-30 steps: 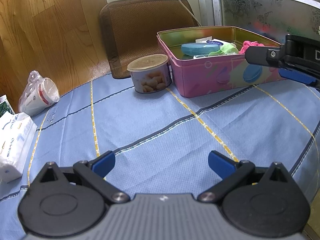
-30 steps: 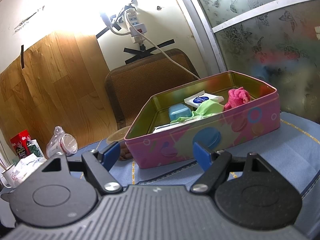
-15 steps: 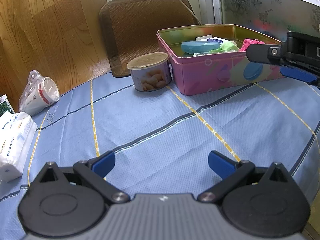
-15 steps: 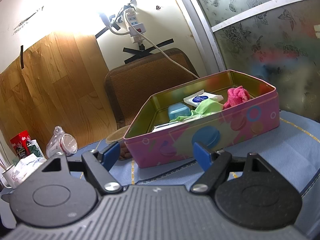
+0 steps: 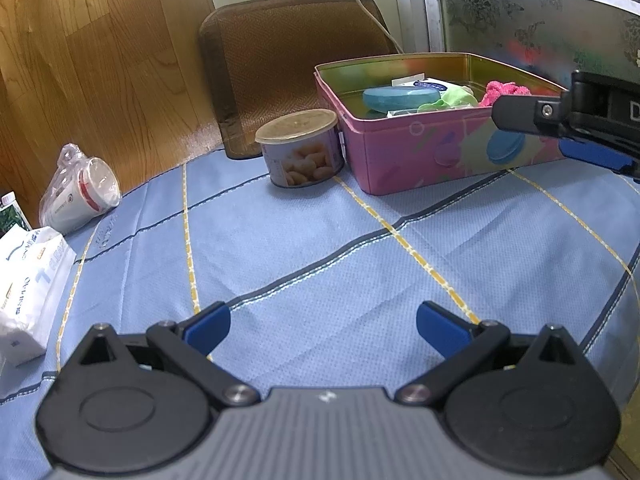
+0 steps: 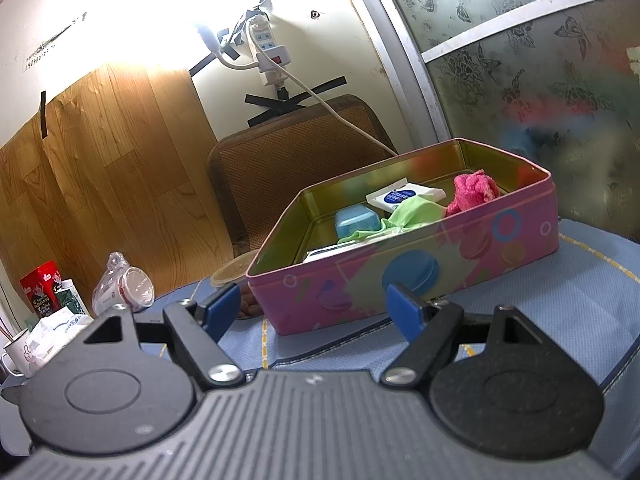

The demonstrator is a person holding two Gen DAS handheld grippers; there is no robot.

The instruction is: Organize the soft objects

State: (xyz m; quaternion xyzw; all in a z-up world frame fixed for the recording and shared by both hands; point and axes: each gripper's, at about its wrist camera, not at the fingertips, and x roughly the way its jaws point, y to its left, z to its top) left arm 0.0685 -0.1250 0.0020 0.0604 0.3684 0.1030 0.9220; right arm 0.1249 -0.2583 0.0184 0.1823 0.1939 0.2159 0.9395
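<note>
pink tin (image 6: 420, 264) of soft things just ahead of wide, empty right gripper (image 6: 316, 312); left gripper (image 5: 322, 330) likewise wide, well back.

I am facing a cream wall (image 6: 120, 8) where a bright lamp (image 6: 204, 34) is glaring beside a taped power strip (image 6: 268, 46). Wood-grain panels (image 6: 108, 148) are covering the left side, a brown woven chair back (image 5: 288, 52) is standing behind the table, and a frosted flowered glass door (image 6: 540, 80) is closing the right.

Home: tablecloth (image 5: 360, 248), snack can (image 5: 301, 147)
</note>
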